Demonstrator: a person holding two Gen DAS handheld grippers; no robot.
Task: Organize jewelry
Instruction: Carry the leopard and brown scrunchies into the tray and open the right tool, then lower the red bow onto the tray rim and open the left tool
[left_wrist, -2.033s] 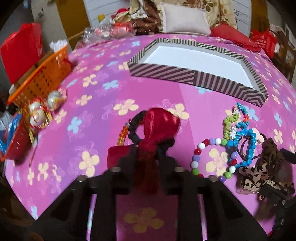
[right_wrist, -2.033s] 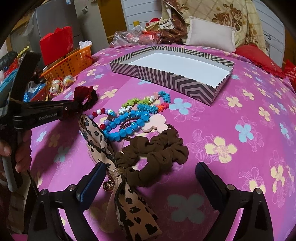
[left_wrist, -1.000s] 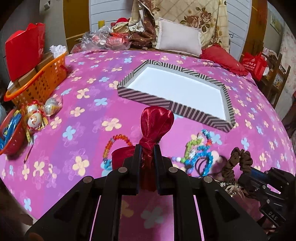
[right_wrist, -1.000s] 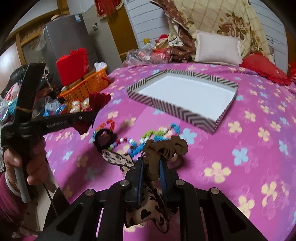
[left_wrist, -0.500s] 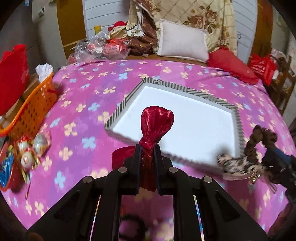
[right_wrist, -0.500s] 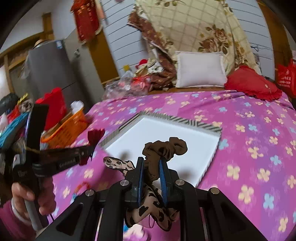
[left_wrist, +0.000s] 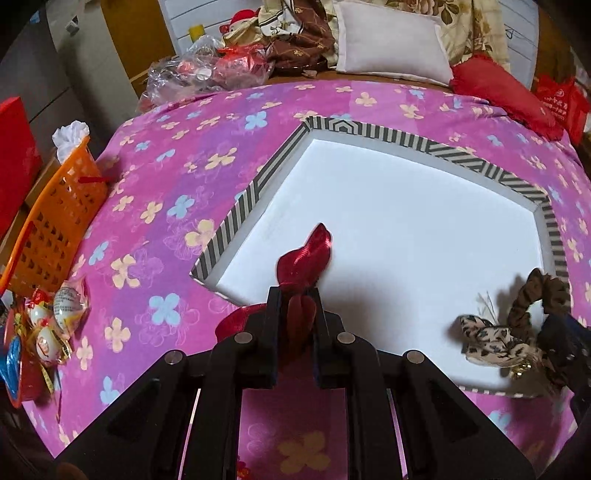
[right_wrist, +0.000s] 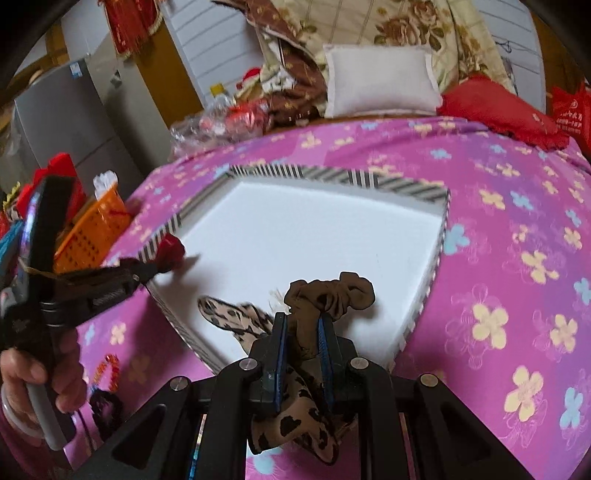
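Note:
My left gripper (left_wrist: 295, 295) is shut on a red satin scrunchie (left_wrist: 308, 254), whose tip hangs over the near left part of the striped box (left_wrist: 236, 218) with its white floor. My right gripper (right_wrist: 303, 321) is shut on a brown scrunchie (right_wrist: 332, 291) together with a leopard-print bow (right_wrist: 236, 314), held over the box's near edge. In the left wrist view the brown scrunchie (left_wrist: 535, 291) and the leopard bow (left_wrist: 487, 339) show at the right. The right wrist view has the left gripper (right_wrist: 155, 269) at the box's left corner, a hand (right_wrist: 40, 376) on its handle.
The box lies on a pink flowered cloth (left_wrist: 177, 177). An orange basket (left_wrist: 55, 221) and wrapped sweets (left_wrist: 55, 314) sit at the left edge. A red bead bracelet (right_wrist: 107, 369) and a dark hair tie (right_wrist: 103, 406) lie on the cloth near the hand. Pillows (left_wrist: 391, 40) are piled behind.
Both grippers have moved forward from the jewelry pile to above the striped box and sunk a little, each still holding its scrunchie. The box now looms much larger in both views.

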